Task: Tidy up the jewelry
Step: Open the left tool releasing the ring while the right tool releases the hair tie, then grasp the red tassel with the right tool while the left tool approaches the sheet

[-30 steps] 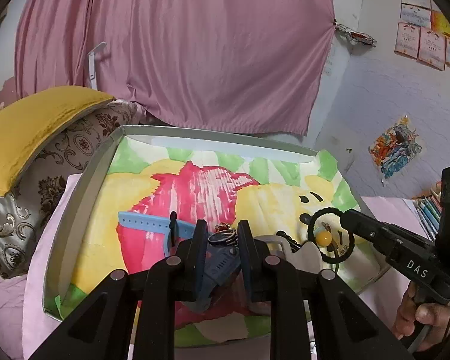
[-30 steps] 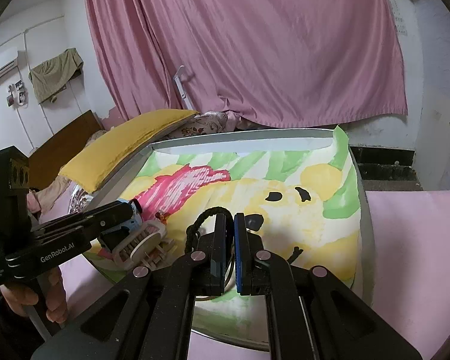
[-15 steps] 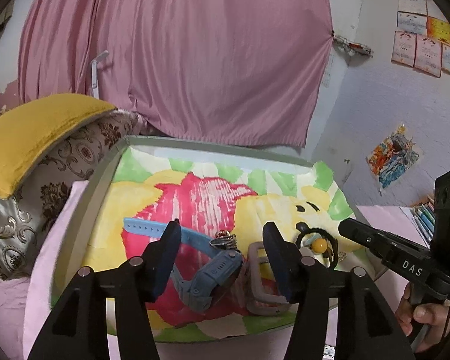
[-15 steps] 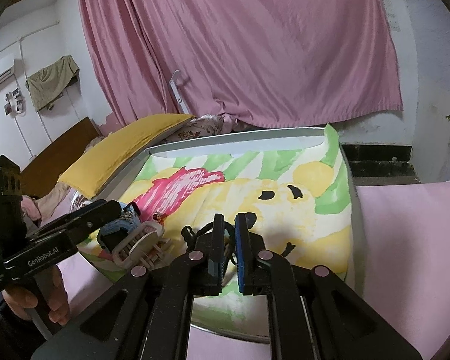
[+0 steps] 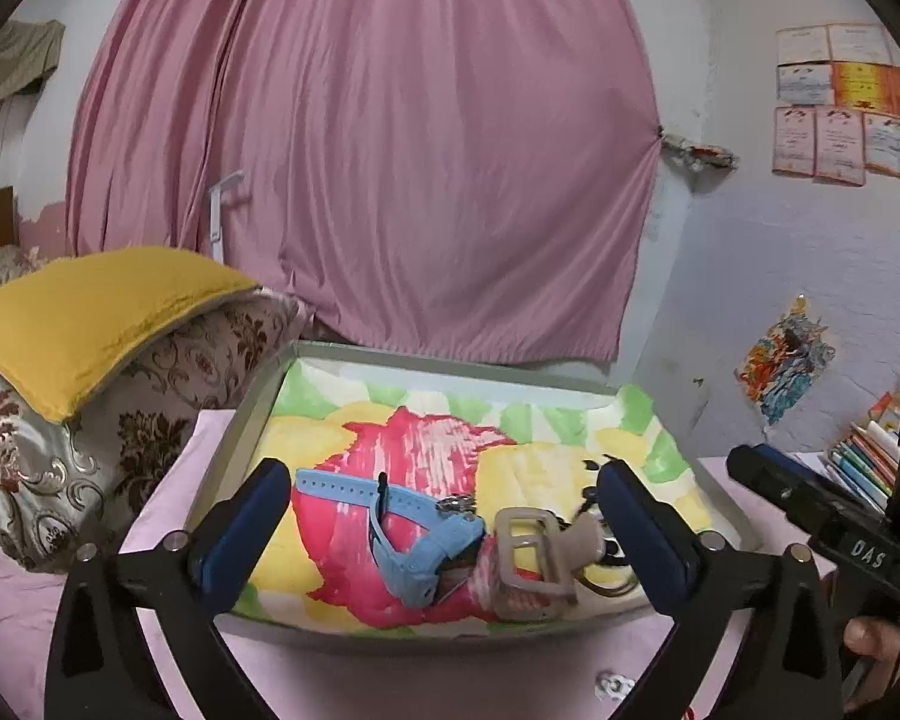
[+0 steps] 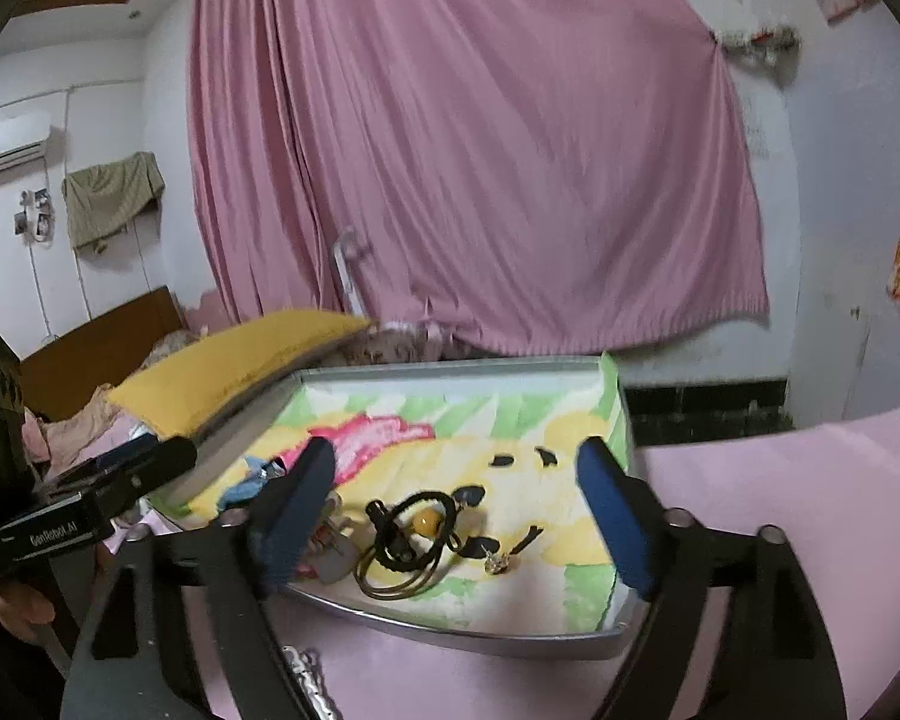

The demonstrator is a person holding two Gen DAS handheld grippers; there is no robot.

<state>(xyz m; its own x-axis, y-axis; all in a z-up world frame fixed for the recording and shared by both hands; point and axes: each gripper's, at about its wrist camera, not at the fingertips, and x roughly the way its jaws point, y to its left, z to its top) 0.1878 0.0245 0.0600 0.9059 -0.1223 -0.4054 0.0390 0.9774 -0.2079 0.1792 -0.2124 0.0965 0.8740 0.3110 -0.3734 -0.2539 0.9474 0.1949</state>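
Note:
A metal tray [image 5: 252, 420] lined with a painted sheet holds the jewelry. In the left wrist view a blue watch [image 5: 414, 534] lies beside a beige watch [image 5: 528, 564] near the tray's front edge. My left gripper [image 5: 444, 516] is open and empty, pulled back in front of the tray. In the right wrist view a black cord bracelet with an amber bead [image 6: 417, 525] and a small sparkly piece [image 6: 497, 565] lie on the sheet. My right gripper [image 6: 456, 510] is open and empty above the tray's near edge [image 6: 450, 630].
The tray sits on a pink bedsheet [image 5: 390, 684]. A yellow cushion on a patterned pillow [image 5: 90, 312] stands left. A small silver piece [image 5: 615, 687] lies on the sheet in front of the tray, and a silver chain [image 6: 309, 678] below the right gripper. Books [image 5: 864, 462] lie at the right.
Both grippers have opened and drawn back. The left one let go of the blue watch, the right one let go of the black cord bracelet; both now lie in the tray.

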